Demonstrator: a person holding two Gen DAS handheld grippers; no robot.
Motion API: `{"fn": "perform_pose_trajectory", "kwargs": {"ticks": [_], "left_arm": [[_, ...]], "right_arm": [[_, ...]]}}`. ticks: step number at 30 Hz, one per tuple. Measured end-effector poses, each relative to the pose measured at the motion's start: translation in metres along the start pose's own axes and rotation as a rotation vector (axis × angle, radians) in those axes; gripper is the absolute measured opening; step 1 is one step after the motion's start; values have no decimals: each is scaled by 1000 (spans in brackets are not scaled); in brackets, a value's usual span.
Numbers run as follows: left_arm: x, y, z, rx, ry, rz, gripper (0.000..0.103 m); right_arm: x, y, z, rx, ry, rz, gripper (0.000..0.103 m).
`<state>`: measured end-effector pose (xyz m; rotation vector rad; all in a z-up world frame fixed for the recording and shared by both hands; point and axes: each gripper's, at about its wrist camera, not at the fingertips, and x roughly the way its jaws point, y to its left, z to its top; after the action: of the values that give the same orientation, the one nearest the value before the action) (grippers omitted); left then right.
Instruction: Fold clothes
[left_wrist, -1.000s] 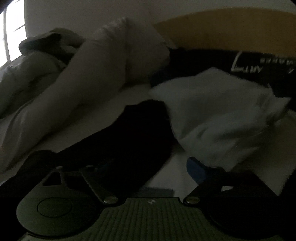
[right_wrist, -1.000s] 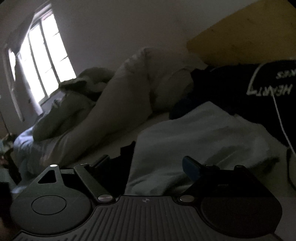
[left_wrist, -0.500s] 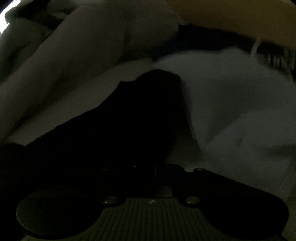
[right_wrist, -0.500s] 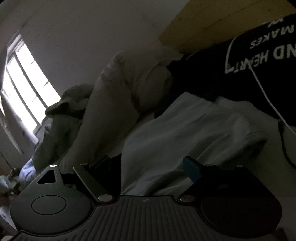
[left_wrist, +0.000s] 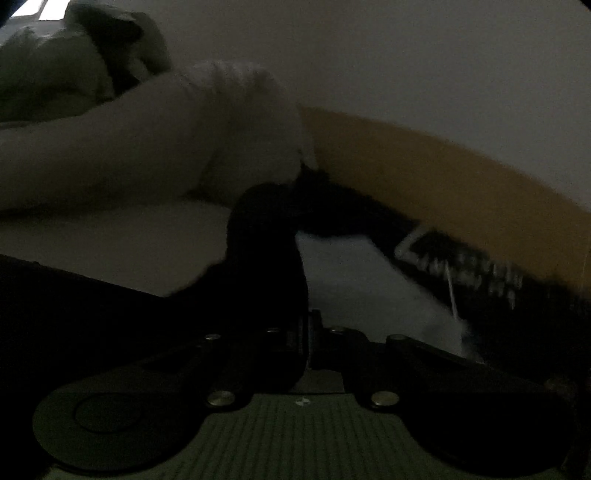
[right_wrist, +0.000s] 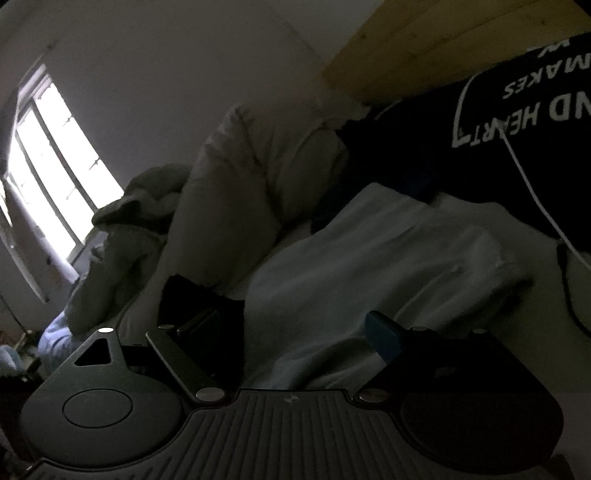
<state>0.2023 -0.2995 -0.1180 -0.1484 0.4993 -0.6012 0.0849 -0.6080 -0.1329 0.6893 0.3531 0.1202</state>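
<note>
Pinching a fold of the black cloth (left_wrist: 266, 251) in the left claw (left_wrist: 308, 343), jaws squeezed tight together on it, cloth sticking up dark in the middle of the left wrist view. Hanging wide open over the white cloth (right_wrist: 369, 266) with the right claw (right_wrist: 291, 332), nothing between the jaws. Seen only from the right wrist: a bright window (right_wrist: 48, 166), a thin white cord (right_wrist: 532, 192), and clear letters on the dark printed shirt (right_wrist: 480, 147). Seen from the left wrist: only blurred letters, and a wide strip of bare bed sheet (left_wrist: 110, 240) with room to move. Lying close behind: a big pale pillow (right_wrist: 236, 206). Blocking the far side: a yellow wooden headboard (left_wrist: 443, 184).
</note>
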Motion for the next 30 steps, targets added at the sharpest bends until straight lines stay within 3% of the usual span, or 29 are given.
{"fn": "perform_pose_trajectory", "kwargs": {"ticks": [3,5,10,13,17,18,19,20,22,25,30], "left_arm": [[21,-12,-19,92,130,21,10],[24,-14,-22,151,154,32,24],[22,-31,1,186,45,-4,68],[28,-39,17,187,-6,32,76],[54,-40,35,151,-10,124,76],[62,-41,34,137,5,152,66],[69,-40,34,121,13,160,34],[72,-39,34,108,27,164,20],[70,-45,29,122,12,150,14],[48,-62,17,194,-80,129,13],[71,-62,-10,236,70,101,18]], "right_arm": [[2,0,-1,1,11,-3,88],[1,1,-1,-7,8,-5,88],[-1,0,-1,-7,-5,-12,88],[0,-2,-1,5,-1,-8,88],[-5,-6,2,24,-23,-12,88],[-6,-8,2,37,-28,-14,88],[-7,-10,3,50,-30,-15,88],[-8,-12,3,63,-32,-15,88],[-9,-15,3,74,-37,-20,88],[-13,-18,5,74,-54,-25,88],[-17,-25,8,93,-70,-36,88]]}}
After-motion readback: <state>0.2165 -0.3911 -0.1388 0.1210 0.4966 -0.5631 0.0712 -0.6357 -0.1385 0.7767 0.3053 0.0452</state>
